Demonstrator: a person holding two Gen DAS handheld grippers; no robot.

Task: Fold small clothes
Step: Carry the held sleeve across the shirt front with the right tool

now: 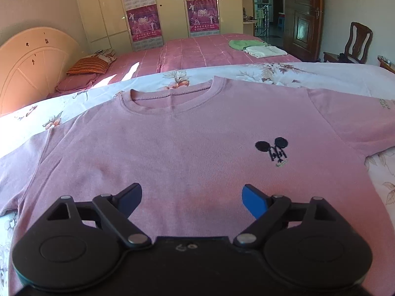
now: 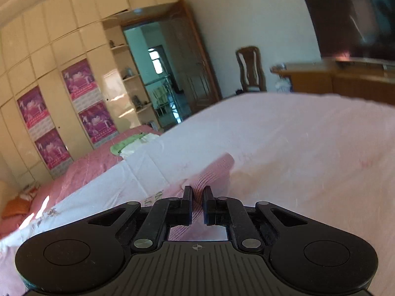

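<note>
A pink short-sleeved knit T-shirt [image 1: 187, 133] with a small black mouse-ear emblem [image 1: 272, 151] on its chest lies spread flat, front up, on a white bedsheet printed with brownish flowers [image 1: 246, 72]. Its ribbed collar points to the far side, and its sleeves run out to the left and right.

The left tongs [image 1: 192, 198] hang over the near, lower part of the shirt's body, roughly in line with the collar. Their blue-padded fingers [image 1: 253, 199] stand wide apart, with bare pink cloth showing between them. The emblem lies just beyond the right-hand finger. Whether the tips touch the cloth cannot be told.

The right tongs [image 2: 197, 203] are drawn almost together, with a narrow gap between the black fingers. A ridge of the pink ribbed fabric [image 2: 214, 172] rises in that gap, so they pinch the shirt's sleeve. The sleeve edge runs away from the tips toward the far right and lies on the pale sheet. This view is tilted and slightly blurred.

Behind the near bed stands a second bed with a pink checked cover [image 1: 197, 49]. On it lie a folded green garment [image 1: 243, 43] and a folded white garment [image 1: 265, 51], side by side and touching. A cream wardrobe with purple posters [image 1: 145, 12] lines the far wall, and a dark wooden chair [image 1: 358, 43] stands at the far right.
</note>
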